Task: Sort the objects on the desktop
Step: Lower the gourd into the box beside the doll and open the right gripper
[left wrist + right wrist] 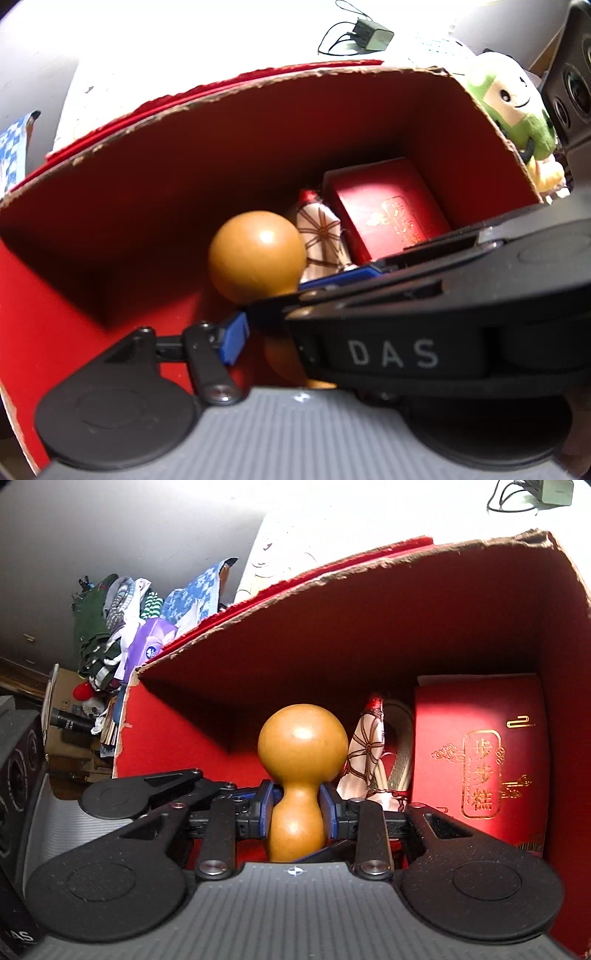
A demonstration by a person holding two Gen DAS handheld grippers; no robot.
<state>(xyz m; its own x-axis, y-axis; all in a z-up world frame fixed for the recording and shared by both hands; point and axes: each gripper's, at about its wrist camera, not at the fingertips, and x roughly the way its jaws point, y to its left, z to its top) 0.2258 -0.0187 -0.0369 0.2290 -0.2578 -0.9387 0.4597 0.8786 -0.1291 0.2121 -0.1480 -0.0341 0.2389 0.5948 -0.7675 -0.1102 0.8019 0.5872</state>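
Right now you are in the placing step: your right gripper (296, 808) has its blue pads pinching the narrow waist of the wooden gourd (301, 760), and the gourd hangs inside the red cardboard box (369, 635), its round head pointing toward the far wall. Beside it, already in the box, lie a patterned wrapped bundle (364, 760) and a red gift box with gold lettering (480, 753) against the right-hand wall. Your left gripper (295, 295) sits close at the gourd's lower bulb with its jaws spread; from the left wrist view one blue pad stands apart from the gourd, and the other is partly hidden by the right gripper's body, so it does not appear to be holding anything.

Next, judge the gourd low enough over the box floor, then ease the right jaws apart. It may roll toward the bundle, so let go gently and lift both grippers straight out past the torn rim.
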